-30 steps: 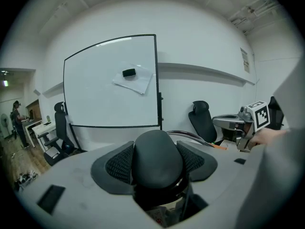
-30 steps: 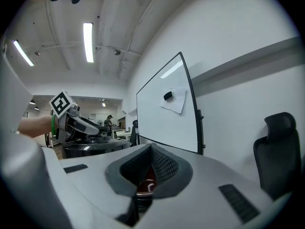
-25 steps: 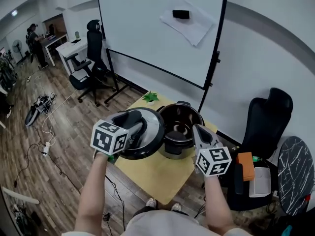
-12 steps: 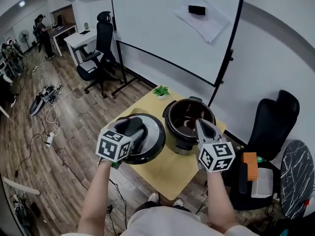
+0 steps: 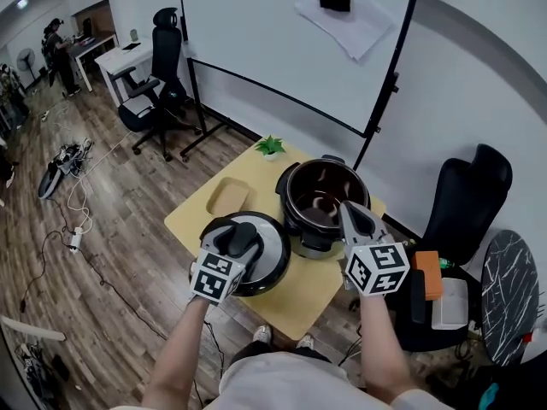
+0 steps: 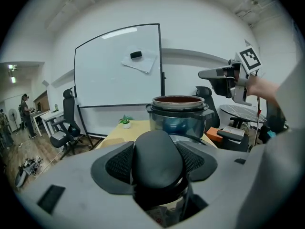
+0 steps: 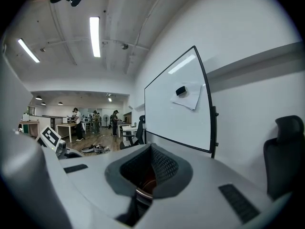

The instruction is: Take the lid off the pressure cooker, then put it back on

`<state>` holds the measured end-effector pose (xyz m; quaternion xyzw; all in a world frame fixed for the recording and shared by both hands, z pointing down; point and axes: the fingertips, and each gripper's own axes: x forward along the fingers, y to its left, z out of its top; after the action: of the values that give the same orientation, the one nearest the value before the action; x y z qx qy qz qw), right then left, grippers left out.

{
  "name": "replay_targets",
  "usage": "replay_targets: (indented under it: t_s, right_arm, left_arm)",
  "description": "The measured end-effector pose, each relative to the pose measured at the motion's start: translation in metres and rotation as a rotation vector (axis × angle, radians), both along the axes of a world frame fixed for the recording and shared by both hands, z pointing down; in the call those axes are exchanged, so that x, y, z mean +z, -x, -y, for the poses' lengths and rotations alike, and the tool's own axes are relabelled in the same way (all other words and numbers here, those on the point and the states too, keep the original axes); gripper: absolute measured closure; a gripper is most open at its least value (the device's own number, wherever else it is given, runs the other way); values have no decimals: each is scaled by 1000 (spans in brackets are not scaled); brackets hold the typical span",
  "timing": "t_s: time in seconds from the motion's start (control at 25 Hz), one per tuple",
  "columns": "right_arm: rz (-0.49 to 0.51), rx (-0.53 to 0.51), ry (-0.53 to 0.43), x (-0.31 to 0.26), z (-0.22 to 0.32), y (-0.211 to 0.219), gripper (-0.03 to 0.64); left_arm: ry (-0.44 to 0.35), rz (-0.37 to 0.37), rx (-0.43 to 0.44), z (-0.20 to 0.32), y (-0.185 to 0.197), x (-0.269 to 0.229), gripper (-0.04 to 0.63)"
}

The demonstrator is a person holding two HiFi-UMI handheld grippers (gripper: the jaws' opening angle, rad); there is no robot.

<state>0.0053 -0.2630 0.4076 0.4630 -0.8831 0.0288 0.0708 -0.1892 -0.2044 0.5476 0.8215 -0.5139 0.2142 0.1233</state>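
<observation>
The open pressure cooker stands at the back right of the yellow table, its dark inner pot showing. Its round lid lies low over the table's front, left of the pot; I cannot tell whether it rests there. My left gripper is shut on the lid's black knob, with a pad on each side. My right gripper sits at the pot's front right rim. In the right gripper view its pads close around a metal rim. The pot stands just behind the knob in the left gripper view.
A beige tray lies at the table's left and a small green plant at its far corner. A whiteboard stand rises behind. A black chair and a stool carrying an orange box stand to the right.
My left gripper has carried the lid down from pot height to the table's front left. The right gripper has stayed at the pot's rim.
</observation>
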Motion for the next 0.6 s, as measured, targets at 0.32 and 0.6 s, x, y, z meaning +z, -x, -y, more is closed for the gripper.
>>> replay_targets:
  t_s: [0.32, 0.6]
  right_arm:
    - [-27, 12, 11, 5, -1, -2, 615]
    - [-49, 17, 25, 10, 0, -2, 615]
  left_arm:
    - [18, -3, 5, -6, -11, 46, 312]
    - [24, 16, 7, -6, -10, 73, 312]
